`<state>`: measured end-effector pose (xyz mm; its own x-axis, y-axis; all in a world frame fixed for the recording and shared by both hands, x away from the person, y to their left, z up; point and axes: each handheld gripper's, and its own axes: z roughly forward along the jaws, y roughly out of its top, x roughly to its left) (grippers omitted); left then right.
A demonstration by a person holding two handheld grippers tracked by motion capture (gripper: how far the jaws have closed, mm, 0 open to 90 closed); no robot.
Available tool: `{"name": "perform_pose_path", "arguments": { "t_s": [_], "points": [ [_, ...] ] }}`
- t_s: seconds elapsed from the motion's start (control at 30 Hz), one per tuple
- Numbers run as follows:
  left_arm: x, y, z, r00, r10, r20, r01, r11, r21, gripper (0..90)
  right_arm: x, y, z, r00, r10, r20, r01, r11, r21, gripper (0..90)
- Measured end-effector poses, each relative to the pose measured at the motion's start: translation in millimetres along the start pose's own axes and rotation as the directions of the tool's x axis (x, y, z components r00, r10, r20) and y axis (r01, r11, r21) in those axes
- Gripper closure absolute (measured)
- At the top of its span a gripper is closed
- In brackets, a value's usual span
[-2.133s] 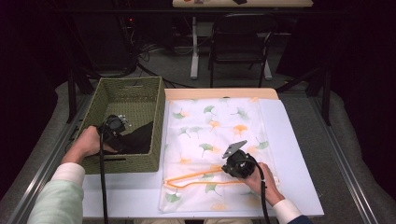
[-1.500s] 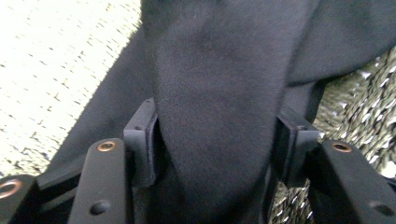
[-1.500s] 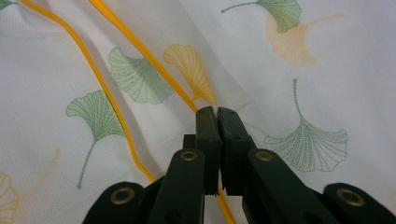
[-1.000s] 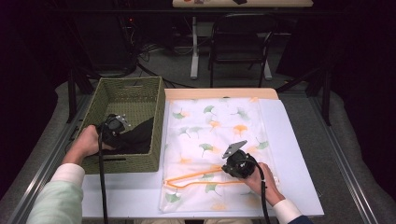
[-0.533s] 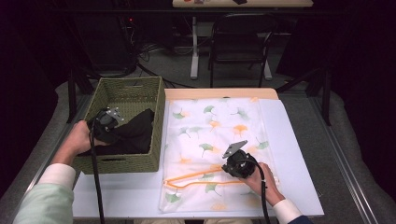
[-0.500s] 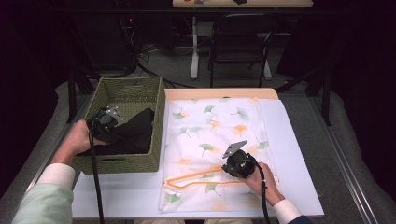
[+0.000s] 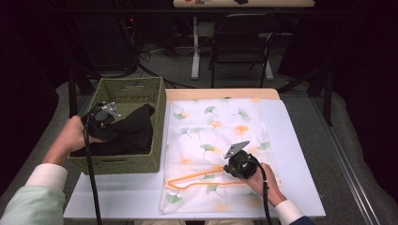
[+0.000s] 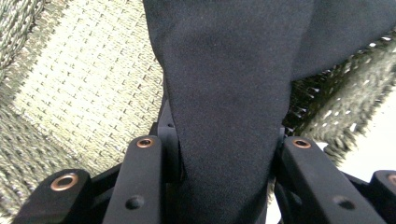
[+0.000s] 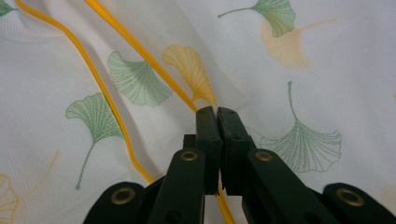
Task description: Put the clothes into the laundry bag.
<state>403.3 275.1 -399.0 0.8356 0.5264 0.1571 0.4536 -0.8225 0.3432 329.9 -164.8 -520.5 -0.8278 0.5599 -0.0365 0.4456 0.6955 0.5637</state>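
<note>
My left gripper (image 7: pixel 109 123) pinches a black garment (image 8: pixel 224 93): in the left gripper view the dark cloth fills the gap between both jaws and runs up and away from them. Under and behind that grip I see the woven floor and wall of the green basket (image 7: pixel 141 89); in the high view the rest of the garment hangs from the gripper into the basket, bunched toward the wall on the gripper's right. My left hand (image 7: pixel 75 136) sits at the basket's near left rim.

My right gripper (image 9: pixel 217 112) has its jaws pressed together, nipping the orange edging (image 9: pixel 140 46) of a white mesh bag (image 7: pixel 220 140) printed with ginkgo leaves. In the right gripper view a second orange edge runs just to the left of the jaws, with the cloth wrinkled between the two. The bag lies flat around this gripper, spread away from it over the white table (image 7: pixel 300 154). My right hand (image 7: pixel 263 180) rests on the bag's near part. The basket stands just beside the bag's far left edge.
</note>
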Motion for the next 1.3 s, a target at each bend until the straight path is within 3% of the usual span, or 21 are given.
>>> {"name": "perform_pose_path", "arguments": {
  "t_s": [0.13, 0.37, 0.57, 0.73, 0.9, 0.93, 1.3],
  "points": [
    [-0.6, 1.5, -7.3, 0.9999, -0.009, -0.004, 0.009, 0.9999, -0.013, 64.3, 0.0, 0.0, -0.1, 1.0, 0.001, 0.0, -0.001, 1.0, 0.0, 88.2],
    [-3.6, 6.7, -21.4, 0.9994, 0.018, -0.028, -0.018, 0.9996, -0.022, 64.4, 1.0, 0.3, -0.6, 1.0, 0.001, 0.001, -0.001, 1.0, 0.005, 88.2],
    [-4.0, 9.9, -34.4, 0.9993, 0.019, -0.033, -0.02, 0.9996, -0.023, 64.4, 0.9, 0.1, -0.1, 1.0, 0.002, 0.0, -0.002, 1.0, 0.006, 88.2],
    [-3.4, 13.6, -48.6, 0.9995, 0.012, -0.029, -0.014, 0.998, -0.061, 64.5, 0.0, -0.2, -0.6, 1.0, 0.003, 0.001, -0.003, 1.0, 0.003, 88.2],
    [-3.4, 13.6, -48.6, 0.9995, 0.012, -0.029, -0.014, 0.998, -0.061, 64.5, 0.0, -0.2, -0.7, 1.0, 0.003, 0.002, -0.003, 1.0, 0.003, 88.2],
    [-7.3, 21.8, -63.1, 0.9985, 0.037, -0.04, -0.039, 0.9979, -0.051, 64.5, 0.0, -0.2, -0.7, 1.0, 0.003, 0.002, -0.003, 1.0, 0.003, 88.2],
    [-17.2, 29.8, -77.3, 0.9976, 0.062, -0.033, -0.064, 0.9959, -0.064, 64.5, -0.5, -0.7, -2.3, 1.0, 0.007, 0.0, -0.007, 1.0, -0.007, 88.2]
  ]
}}
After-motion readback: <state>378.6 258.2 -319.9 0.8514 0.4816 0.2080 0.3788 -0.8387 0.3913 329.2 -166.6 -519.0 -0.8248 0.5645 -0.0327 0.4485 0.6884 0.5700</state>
